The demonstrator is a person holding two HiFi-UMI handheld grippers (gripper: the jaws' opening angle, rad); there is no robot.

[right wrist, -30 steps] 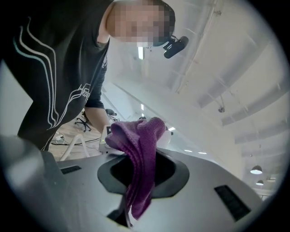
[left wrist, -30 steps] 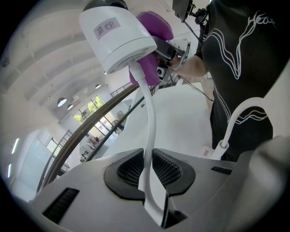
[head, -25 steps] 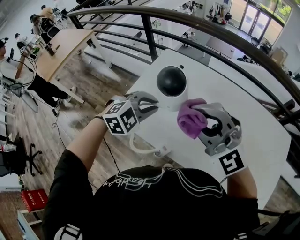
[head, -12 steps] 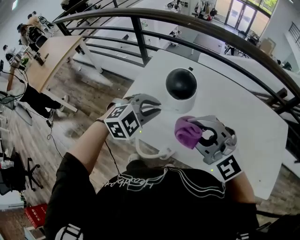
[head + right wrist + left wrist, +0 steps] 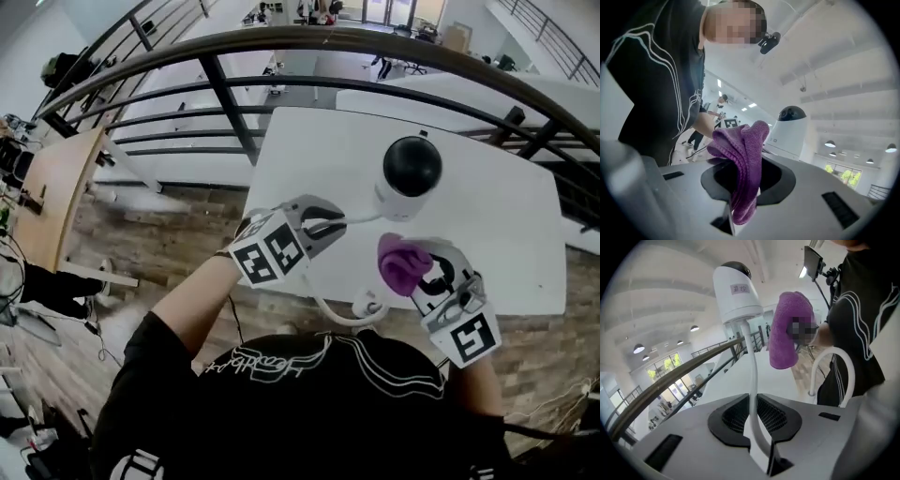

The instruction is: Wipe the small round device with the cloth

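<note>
cloth [image 5: 401,264] before device [image 5: 411,169], cable [image 5: 354,219] at left

- One small round device [image 5: 411,174] was there, white with a black dome.
- One purple cloth [image 5: 398,265] was counted.
- One white cable [image 5: 750,380] was in view.
- Two grippers showed: the left gripper [image 5: 326,219] and the right gripper [image 5: 419,269].
- One white table [image 5: 309,159] carried the device.
- One curved dark railing [image 5: 281,37] ran behind the table.

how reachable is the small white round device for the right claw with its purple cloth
Probably yes: the right claw, shut on the purple cloth, sits close beside the white round device, nothing between; the left claw pinches only its white cable, off sideways.
</note>
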